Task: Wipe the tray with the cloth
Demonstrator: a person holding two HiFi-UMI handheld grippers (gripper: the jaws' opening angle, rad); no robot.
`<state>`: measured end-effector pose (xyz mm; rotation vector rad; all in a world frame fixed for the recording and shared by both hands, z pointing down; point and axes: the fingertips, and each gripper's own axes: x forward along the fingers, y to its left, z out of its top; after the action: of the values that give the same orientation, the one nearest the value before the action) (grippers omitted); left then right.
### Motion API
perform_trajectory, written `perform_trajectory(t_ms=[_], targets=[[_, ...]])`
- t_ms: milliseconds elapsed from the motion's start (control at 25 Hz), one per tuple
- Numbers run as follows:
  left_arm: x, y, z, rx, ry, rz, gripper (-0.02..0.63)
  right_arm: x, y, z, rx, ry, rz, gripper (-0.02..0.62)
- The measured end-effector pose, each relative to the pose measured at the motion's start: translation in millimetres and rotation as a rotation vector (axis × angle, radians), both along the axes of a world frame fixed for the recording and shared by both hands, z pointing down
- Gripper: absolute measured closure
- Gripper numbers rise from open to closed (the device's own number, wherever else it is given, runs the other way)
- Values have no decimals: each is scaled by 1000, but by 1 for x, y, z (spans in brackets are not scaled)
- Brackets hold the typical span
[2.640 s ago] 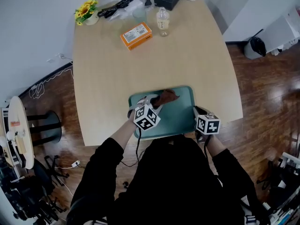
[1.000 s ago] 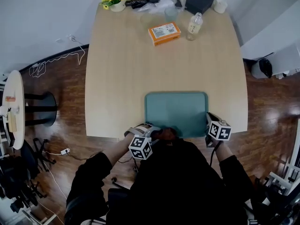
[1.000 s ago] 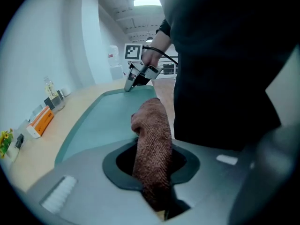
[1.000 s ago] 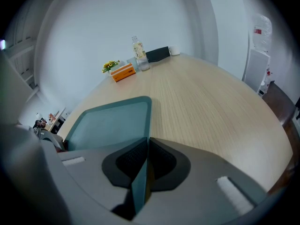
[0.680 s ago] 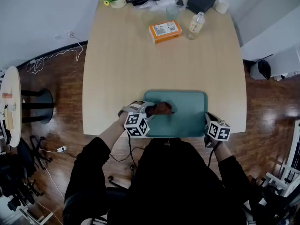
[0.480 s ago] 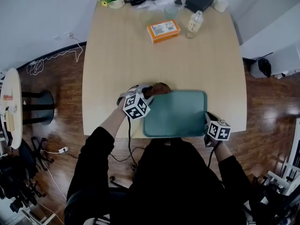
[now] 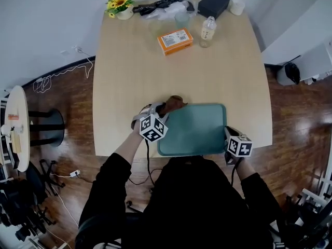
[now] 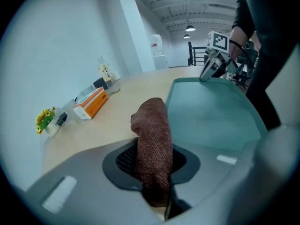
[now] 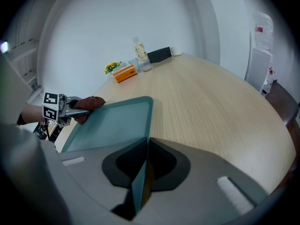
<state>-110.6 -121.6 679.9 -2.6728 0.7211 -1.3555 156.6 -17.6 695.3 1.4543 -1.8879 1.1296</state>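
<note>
**Tray** (image 7: 197,131): teal-green, rectangular, with rounded corners and a low raised rim. It is laid flat at the near edge of the pale wooden tabletop (image 7: 171,71). The inner surface is bare. The rim on the near right side is clamped edge-on between the closed jaws of the right gripper (image 9: 142,175).

**Cloth** (image 8: 152,139): reddish-brown, ribbed knit, bunched into a thick roll. It is pinched between the jaws of the left gripper (image 8: 157,172), with the free end projecting forward. It is held just beside the tray's far left corner. Contact with the rim cannot be determined.
</note>
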Motion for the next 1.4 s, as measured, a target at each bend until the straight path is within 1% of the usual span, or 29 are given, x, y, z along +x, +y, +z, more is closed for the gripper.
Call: perform_trajectory(t_ms=[80, 160, 200, 280, 400, 440, 520, 560, 640, 680, 800, 880, 960, 1040, 1080, 1160, 1200, 1280, 1360, 1400], targets=[[3, 3, -15, 19, 2, -27, 538, -2, 0, 0, -3, -2, -2, 577], [12, 9, -40, 28, 40, -64, 538, -2, -1, 0, -1, -5, -7, 575], [16, 14, -52, 20, 67, -89, 538, -2, -1, 0, 1, -6, -9, 575], [24, 24, -73, -21, 128, -154, 538, -1, -1, 1, 3, -9, -9, 575], [32, 42, -95, -112, 243, -293, 538, 0, -3, -1, 9, -22, 11, 571], [35, 50, -103, -140, 288, -340, 538, 3, -6, -11, 37, -20, 25, 558], [41, 66, -121, -172, 369, -408, 538, 5, -15, -49, 141, -7, 36, 552], [44, 73, -131, -178, 403, -426, 538, 4, -20, -73, 198, -5, 30, 553], [50, 85, -153, -171, 456, -436, 538, -6, -28, -117, 295, -33, 6, 582], [53, 88, -164, -159, 474, -434, 538, -12, -31, -136, 335, -54, -8, 594], [56, 89, -199, -97, 524, -450, 538, -30, -39, -185, 442, -86, -49, 594], [51, 86, -227, -38, 572, -478, 538, -42, -43, -221, 532, -94, -71, 594], [48, 83, -253, 25, 616, -485, 538, -55, -45, -256, 631, -92, -108, 594], [48, 82, -266, 64, 629, -469, 538, -65, -46, -275, 696, -79, -151, 594], [49, 81, -267, 72, 627, -462, 538, -67, -47, -278, 709, -75, -164, 594], [46, 79, -263, 79, 617, -470, 538, -70, -48, -276, 709, -73, -170, 594], [39, 76, -259, 84, 612, -494, 538, -70, -49, -274, 707, -72, -166, 594], [9, 68, -246, 93, 601, -584, 538, -66, -50, -275, 708, -68, -151, 594], [-35, 59, -224, 94, 569, -700, 538, -58, -52, -276, 711, -61, -129, 594], [-60, 56, -210, 91, 540, -754, 538, -53, -52, -275, 709, -57, -118, 594]])
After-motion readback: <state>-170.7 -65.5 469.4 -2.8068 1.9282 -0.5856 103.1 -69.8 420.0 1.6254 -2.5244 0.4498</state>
